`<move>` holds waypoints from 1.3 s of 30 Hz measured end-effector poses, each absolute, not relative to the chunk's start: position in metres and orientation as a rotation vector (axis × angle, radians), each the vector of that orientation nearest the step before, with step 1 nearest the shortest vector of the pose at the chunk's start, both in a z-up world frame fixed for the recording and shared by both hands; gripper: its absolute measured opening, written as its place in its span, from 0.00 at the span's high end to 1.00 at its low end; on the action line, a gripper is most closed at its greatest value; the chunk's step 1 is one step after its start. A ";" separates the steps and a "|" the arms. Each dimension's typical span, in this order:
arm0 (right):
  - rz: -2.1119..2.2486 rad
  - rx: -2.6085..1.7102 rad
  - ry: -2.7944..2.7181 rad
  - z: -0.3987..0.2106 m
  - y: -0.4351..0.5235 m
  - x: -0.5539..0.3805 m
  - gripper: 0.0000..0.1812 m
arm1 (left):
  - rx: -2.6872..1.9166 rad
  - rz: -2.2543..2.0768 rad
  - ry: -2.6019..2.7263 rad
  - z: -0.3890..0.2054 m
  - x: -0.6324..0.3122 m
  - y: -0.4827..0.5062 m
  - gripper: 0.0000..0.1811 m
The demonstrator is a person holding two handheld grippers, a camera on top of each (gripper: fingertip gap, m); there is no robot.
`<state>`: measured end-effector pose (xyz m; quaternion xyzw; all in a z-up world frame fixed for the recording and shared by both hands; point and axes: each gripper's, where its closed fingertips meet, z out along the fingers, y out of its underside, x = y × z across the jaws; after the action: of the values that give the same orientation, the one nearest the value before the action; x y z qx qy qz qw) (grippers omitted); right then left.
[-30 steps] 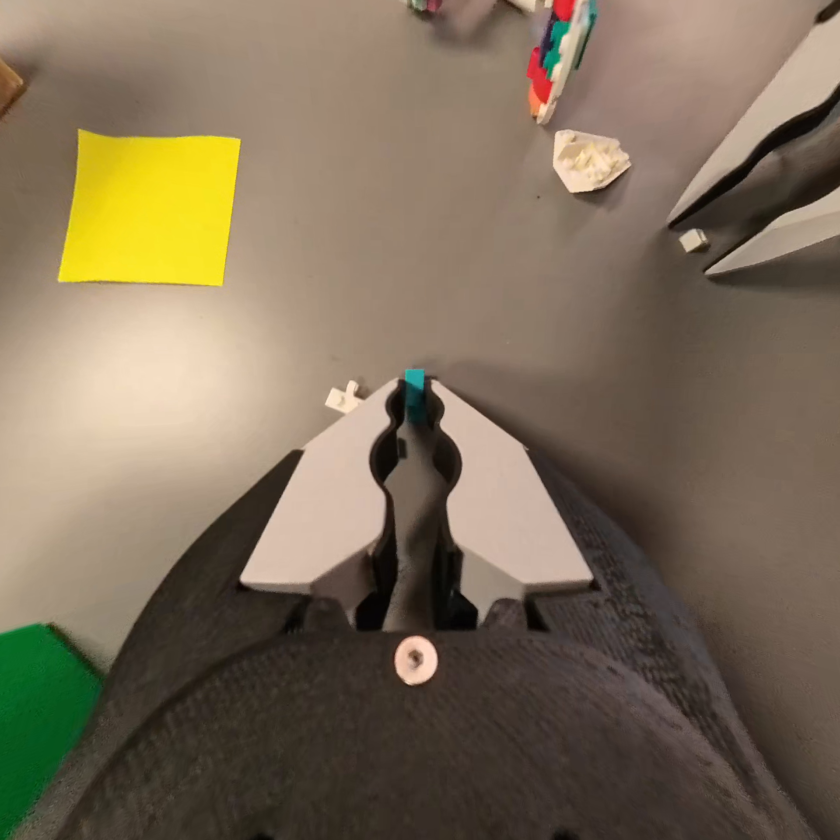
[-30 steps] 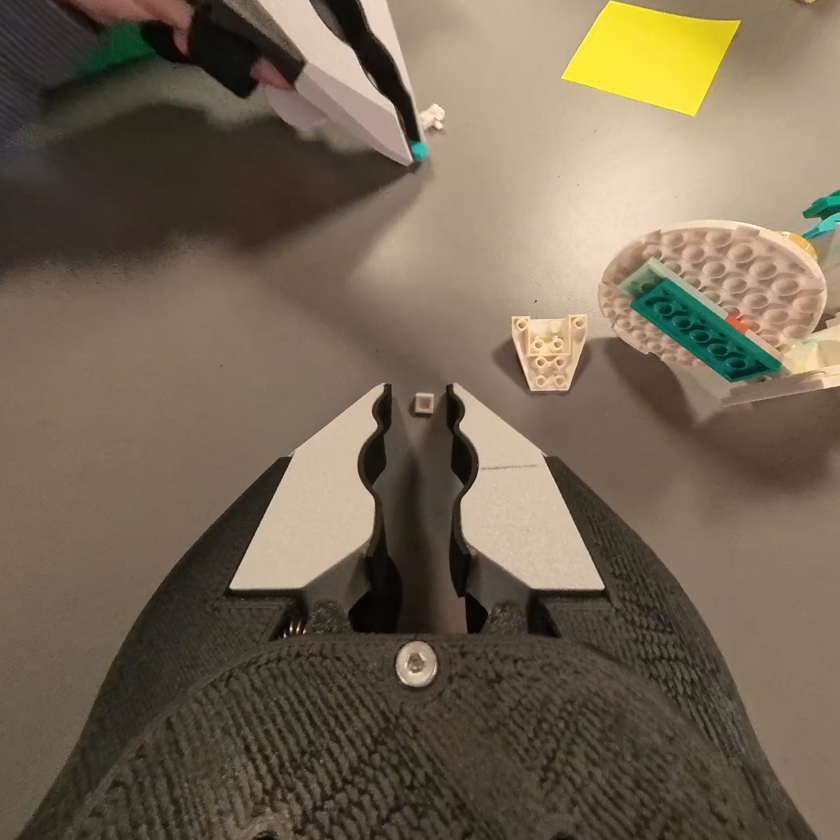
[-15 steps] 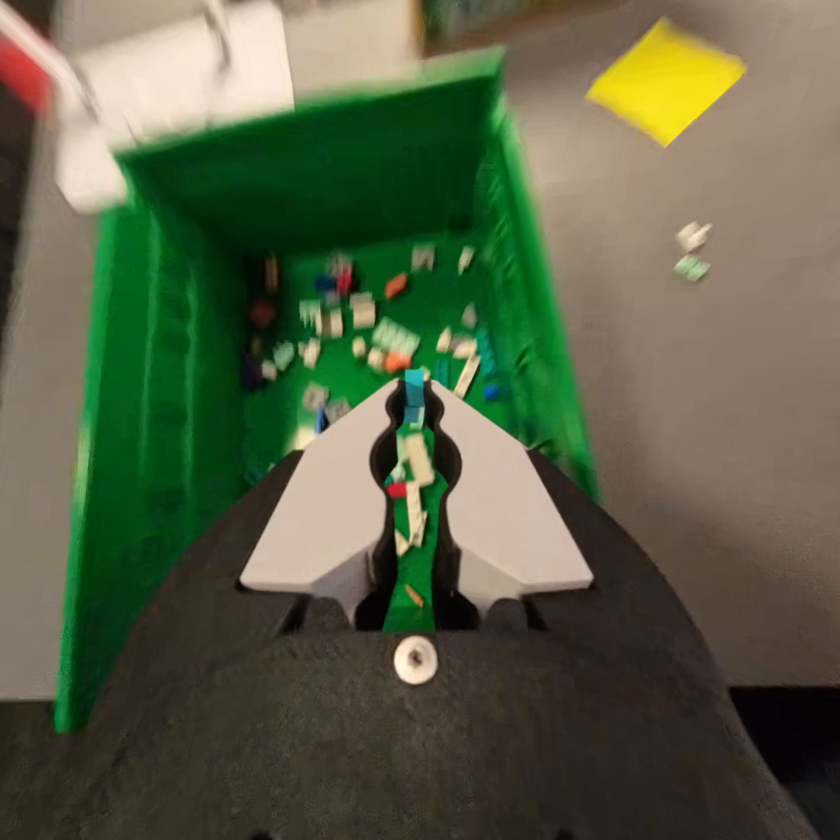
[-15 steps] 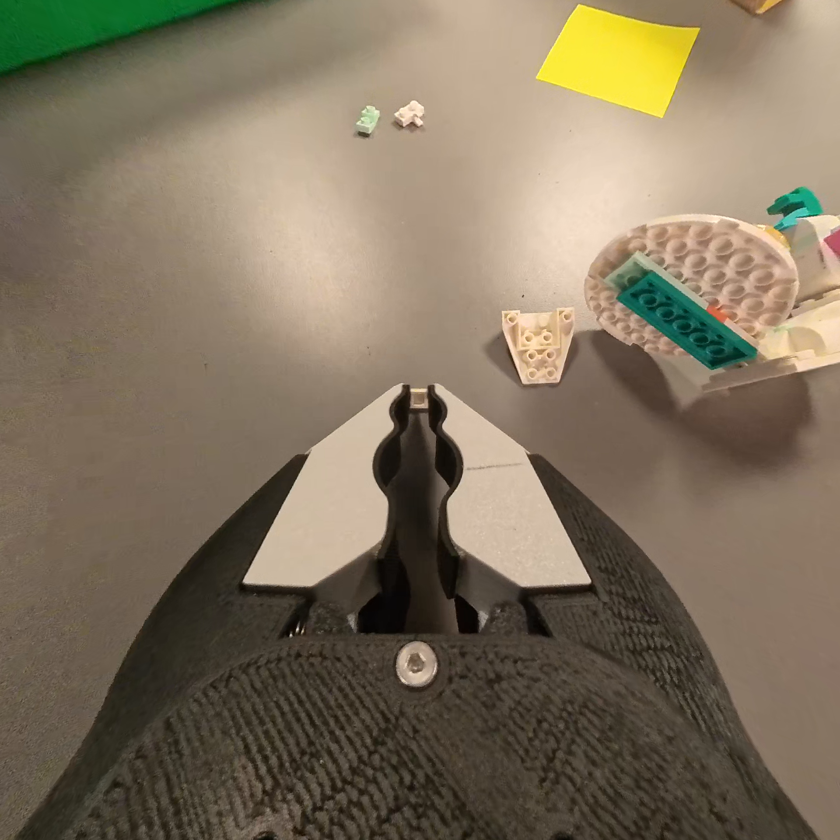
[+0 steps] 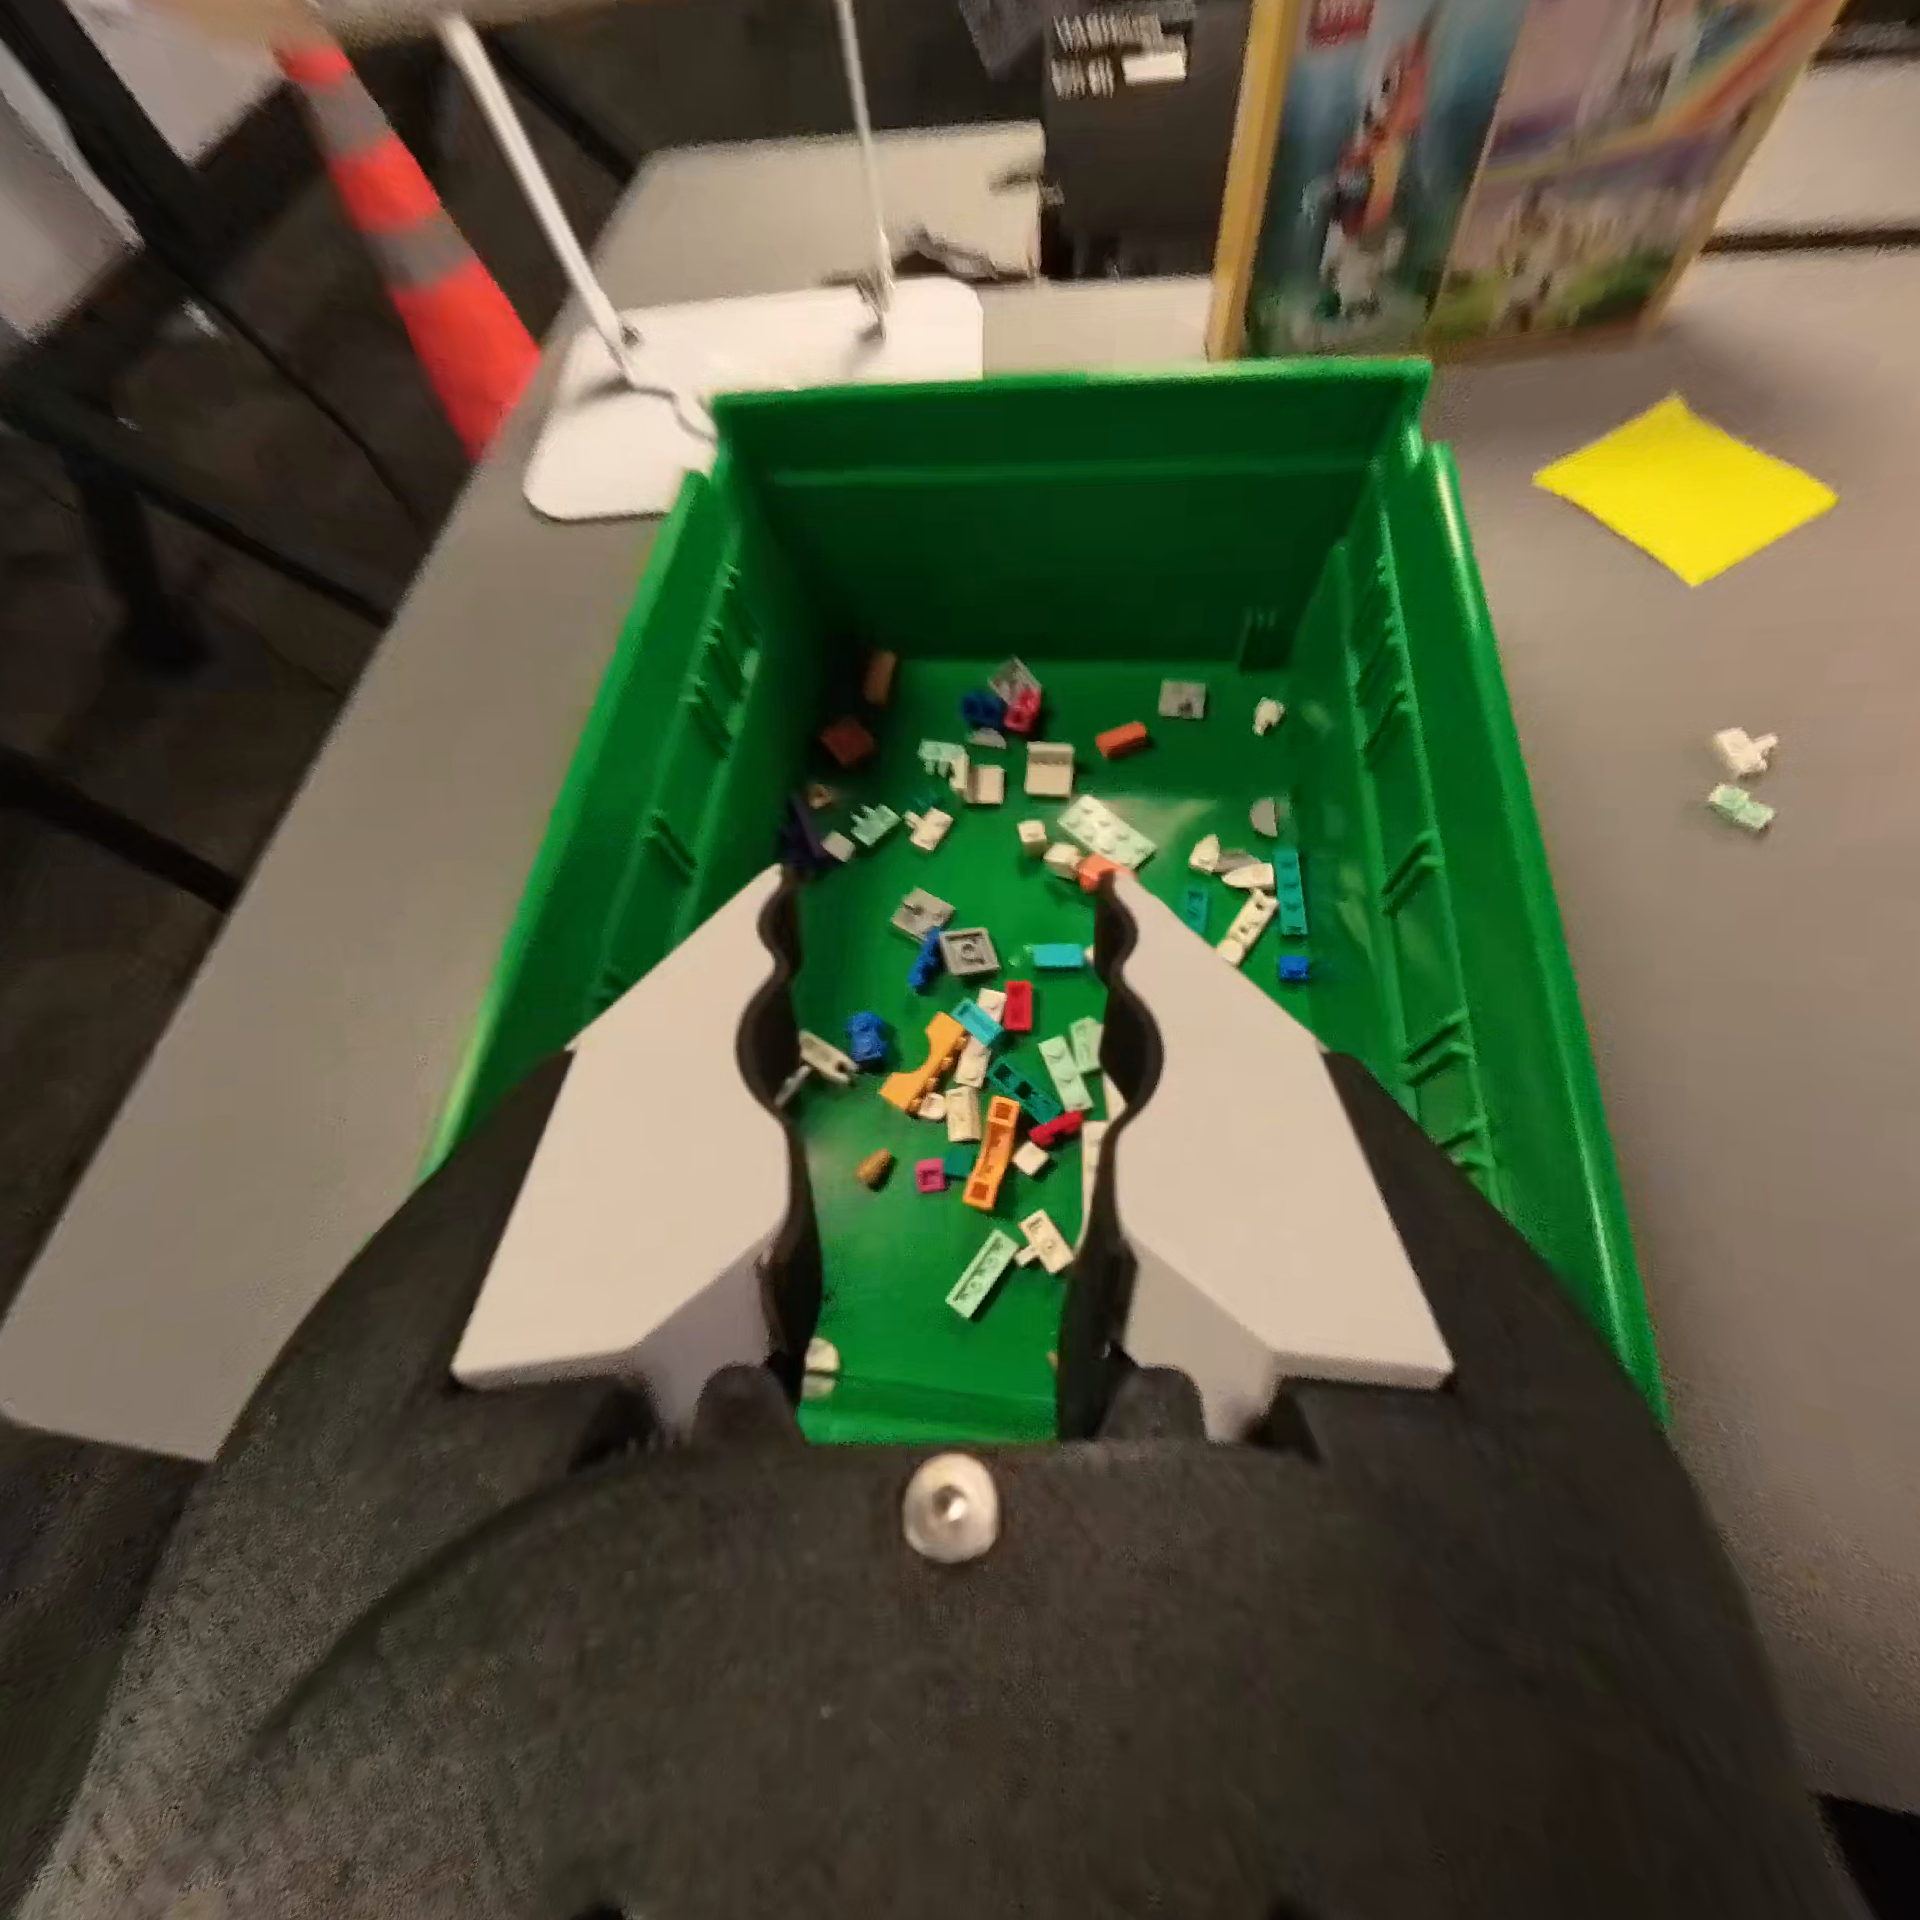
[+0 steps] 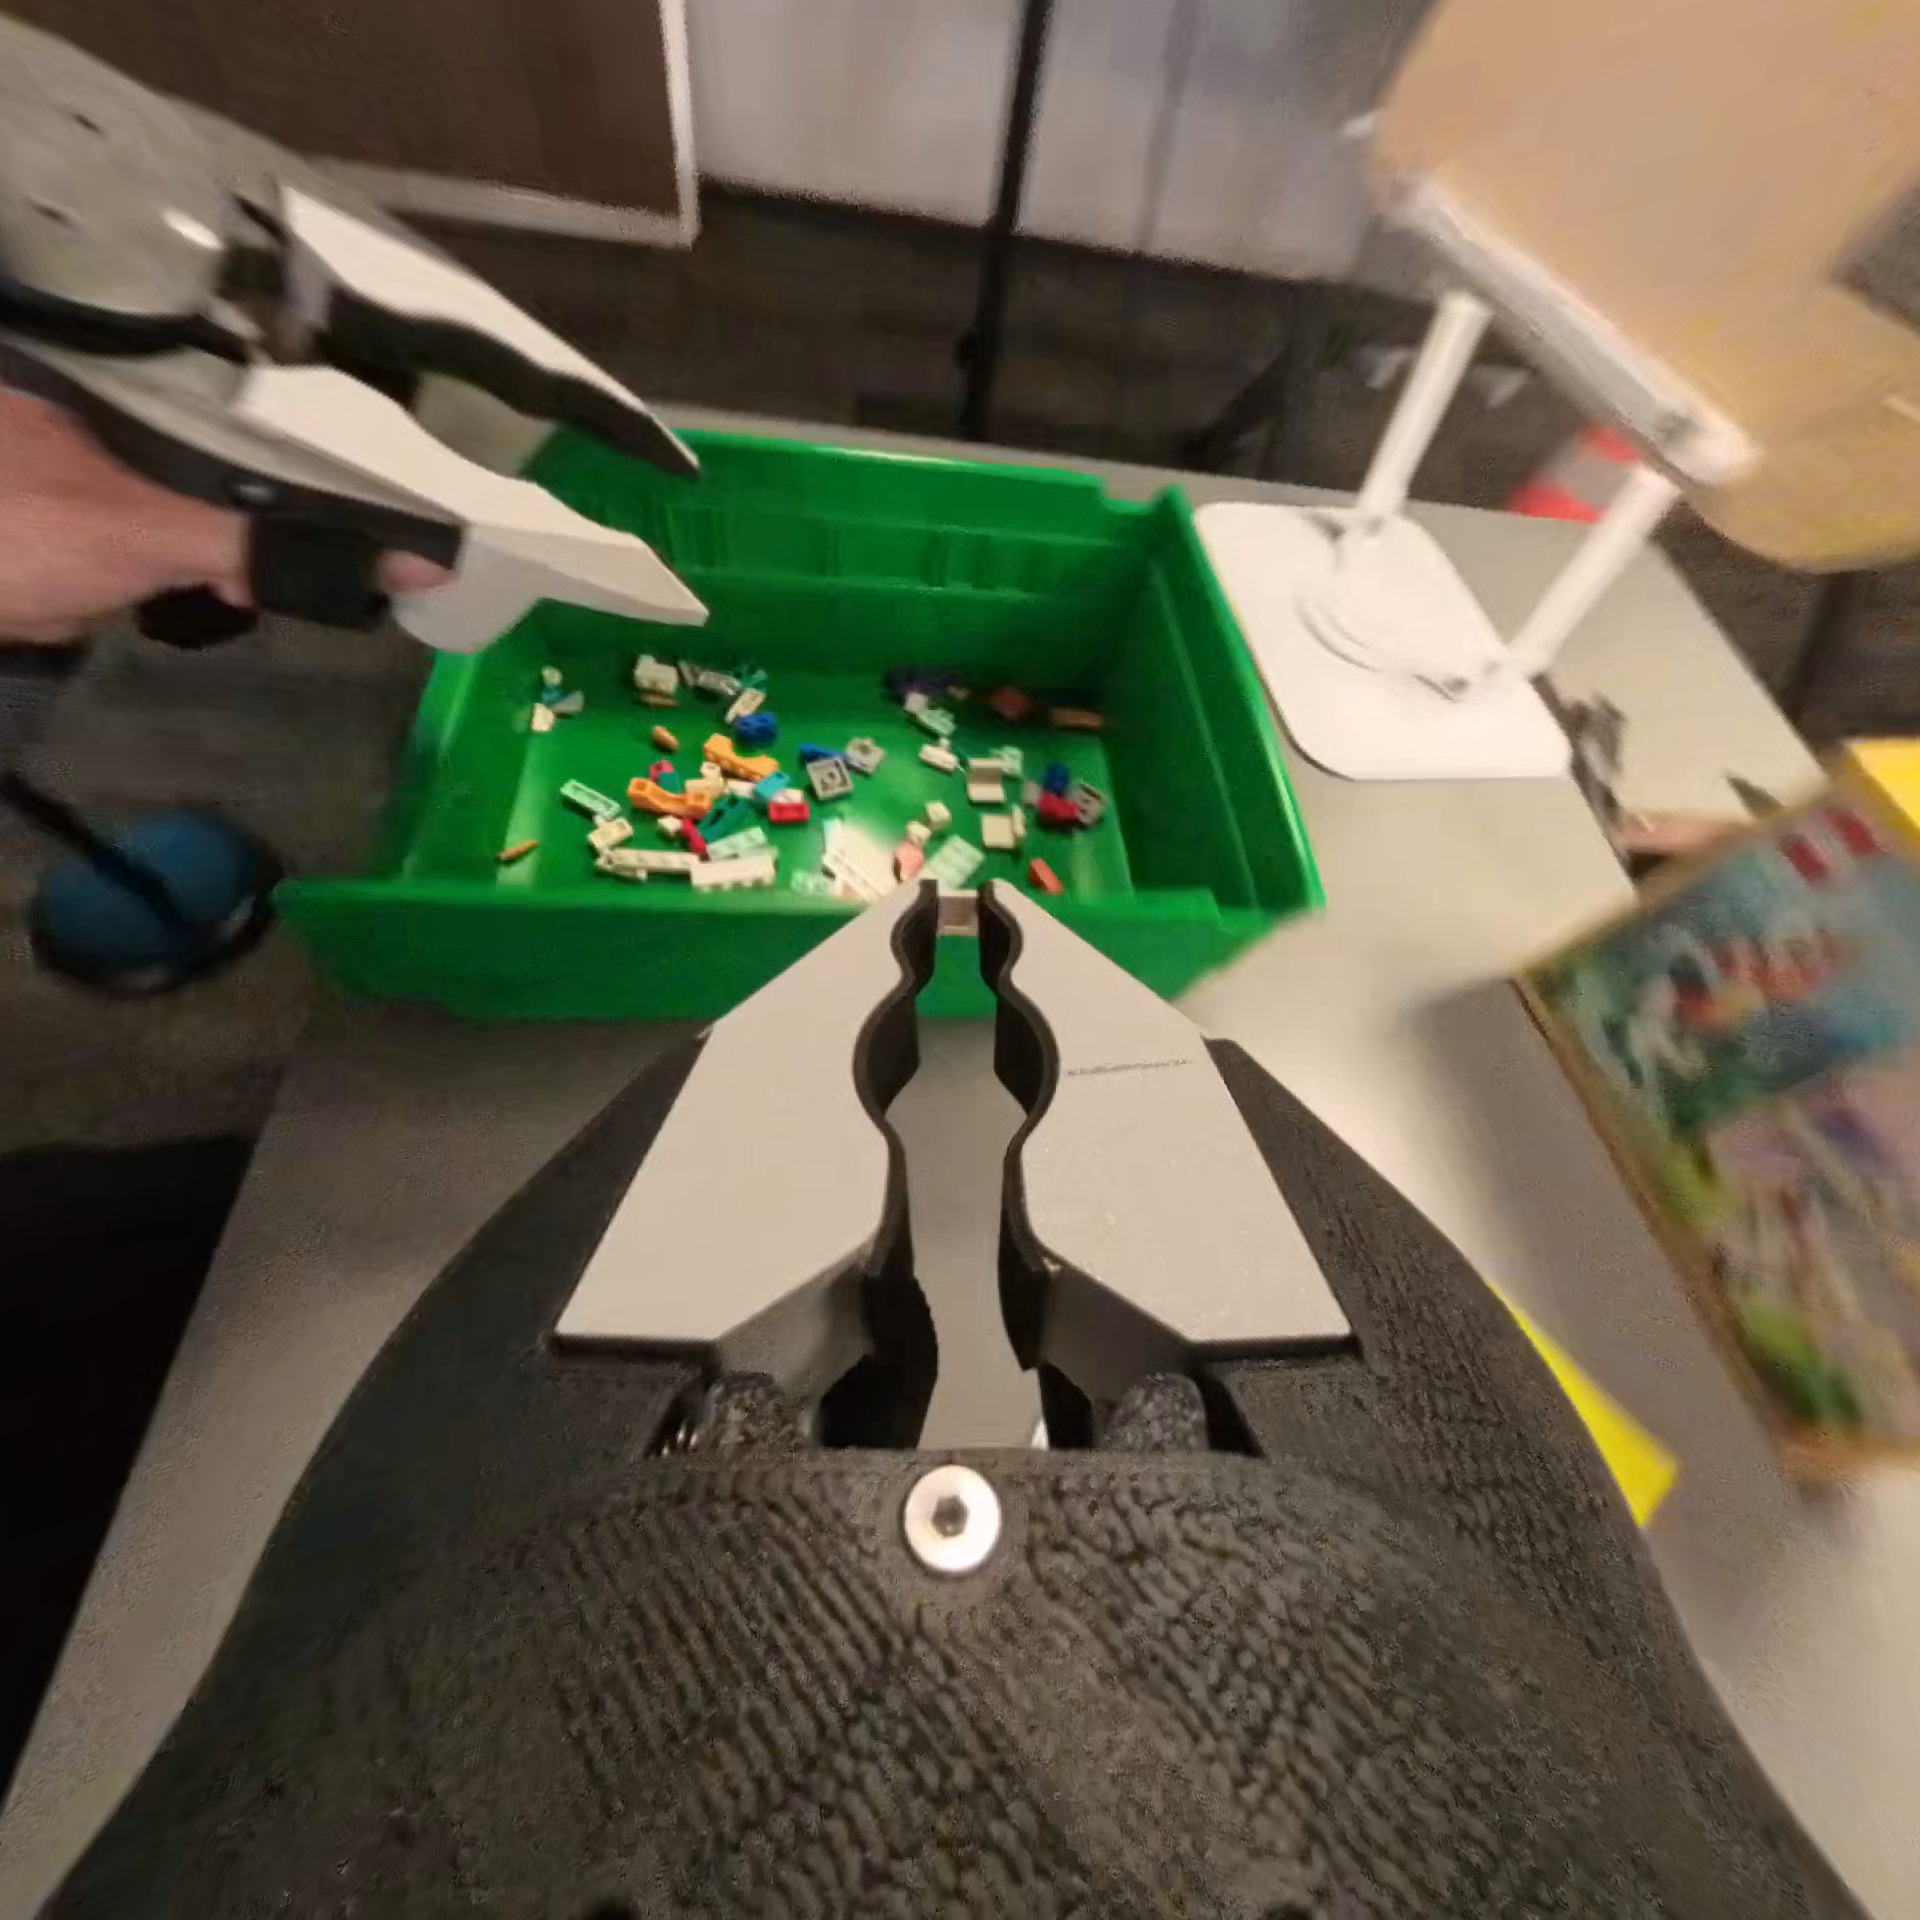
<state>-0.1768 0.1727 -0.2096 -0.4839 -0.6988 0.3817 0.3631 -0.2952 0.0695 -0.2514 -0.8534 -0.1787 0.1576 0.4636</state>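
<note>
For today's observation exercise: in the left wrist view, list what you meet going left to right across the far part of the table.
Orange cone → white stand base → green bin → yellow paper square.

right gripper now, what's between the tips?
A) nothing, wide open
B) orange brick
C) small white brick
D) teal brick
C: the right gripper is shut on a small white brick at its tips, near the green bin; the left gripper is open above the bin.
</note>
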 end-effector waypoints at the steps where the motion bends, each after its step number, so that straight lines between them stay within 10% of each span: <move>1: 0.933 -1.224 -1.911 -0.213 0.161 -0.204 0.97 | -2.066 0.404 -0.446 -0.245 -0.297 0.063 0.70; 12: 0.209 -1.429 -2.709 -0.343 0.149 -0.300 0.76 | -1.891 0.444 -0.384 -0.202 -0.282 0.019 0.75; 22: 0.854 -1.389 -2.032 -0.203 0.192 -0.230 0.75 | -1.672 0.141 0.042 -0.154 -0.147 0.089 0.79; 39: 0.780 -1.246 -1.068 -0.260 0.317 0.032 0.76 | -2.259 -0.084 0.254 -0.360 -0.107 0.245 0.84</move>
<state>0.0317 0.3166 -0.2600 -0.5409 -0.4637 0.3384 0.6147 -0.1072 0.2450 -0.3601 -0.9012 0.1013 -0.0335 0.4201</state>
